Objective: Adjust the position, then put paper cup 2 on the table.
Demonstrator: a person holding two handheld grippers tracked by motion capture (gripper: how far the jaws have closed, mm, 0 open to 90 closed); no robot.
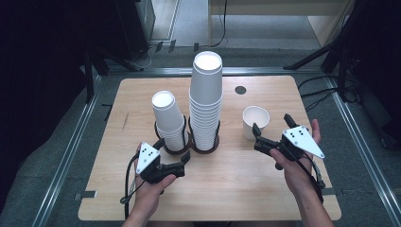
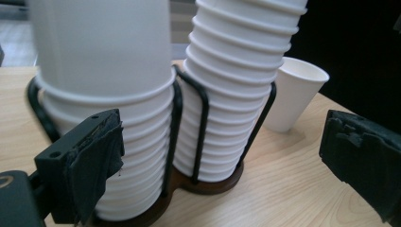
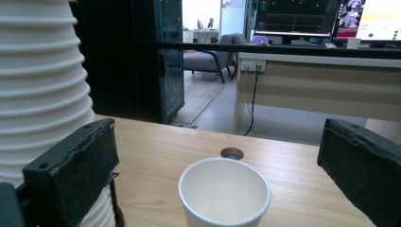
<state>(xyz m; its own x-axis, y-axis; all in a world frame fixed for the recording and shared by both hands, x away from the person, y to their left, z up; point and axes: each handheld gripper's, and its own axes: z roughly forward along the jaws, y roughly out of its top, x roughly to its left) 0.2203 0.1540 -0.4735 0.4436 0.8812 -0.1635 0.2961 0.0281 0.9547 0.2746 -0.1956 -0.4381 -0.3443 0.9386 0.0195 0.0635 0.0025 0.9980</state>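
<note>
left gripper [image 1: 182, 161]: nearest camera, 7 o'clock on counter [image 1: 227, 194], fingers spread, empty, at base of short cup stack [image 1: 168, 120]
right gripper [image 1: 259, 137]: 4 o'clock, fingers released wide, nothing held, aimed at single cup [image 3: 224, 197]
single cup: upright, alone at 3 o'clock, just ahead of right gripper
tall cup stack [image 1: 206, 101]: centre, in holder [image 1: 189, 147]
progress: one cup stands apart; not gripped; judged early
</note>
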